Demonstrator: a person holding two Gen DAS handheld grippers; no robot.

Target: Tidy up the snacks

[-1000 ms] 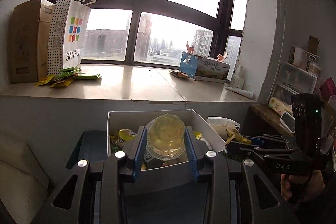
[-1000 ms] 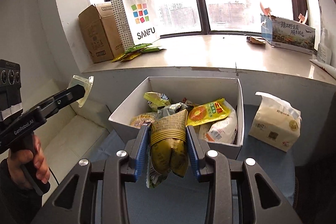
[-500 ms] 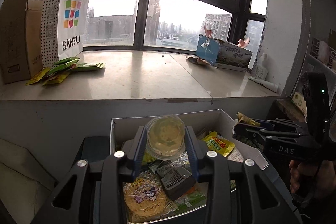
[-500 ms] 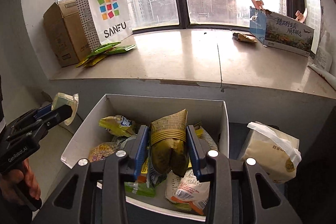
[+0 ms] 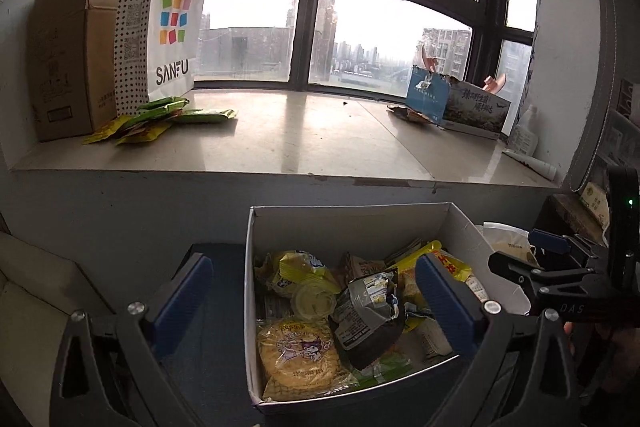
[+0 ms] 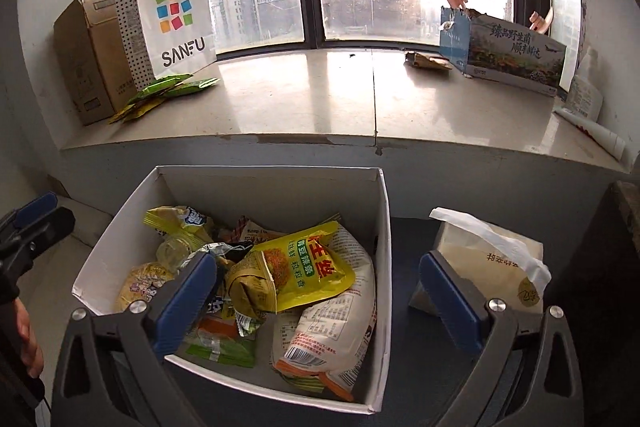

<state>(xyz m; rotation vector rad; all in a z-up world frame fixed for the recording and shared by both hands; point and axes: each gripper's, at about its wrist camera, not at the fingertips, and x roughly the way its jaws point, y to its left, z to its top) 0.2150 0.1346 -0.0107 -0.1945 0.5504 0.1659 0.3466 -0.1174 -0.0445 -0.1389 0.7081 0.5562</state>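
A white box [image 5: 344, 223] [image 6: 384, 227] holds several snack packets. My left gripper [image 5: 316, 291] is open and empty above the box. A clear jelly cup [image 5: 314, 303] lies in the box below it, beside a round yellow packet [image 5: 298, 359] and a grey-black packet [image 5: 368, 319]. My right gripper [image 6: 320, 287] is open and empty above the box. An olive-gold packet [image 6: 250, 287] lies below it, under a yellow packet [image 6: 308, 271]; the jelly cup [image 6: 176, 251] lies to its left. The right gripper [image 5: 560, 267] shows in the left wrist view at right; the left gripper [image 6: 32, 231] in the right wrist view.
A stone windowsill [image 6: 320, 95] runs behind the box. On it stand a cardboard box [image 6: 88, 63], a SANFU bag [image 6: 172, 23], green packets [image 6: 168, 91] and a printed carton [image 6: 508, 47]. A tissue pack [image 6: 488, 263] sits right of the box.
Both grippers opened over the box. The left one let go of the jelly cup and the right one let go of the olive-gold packet; both now lie in the box.
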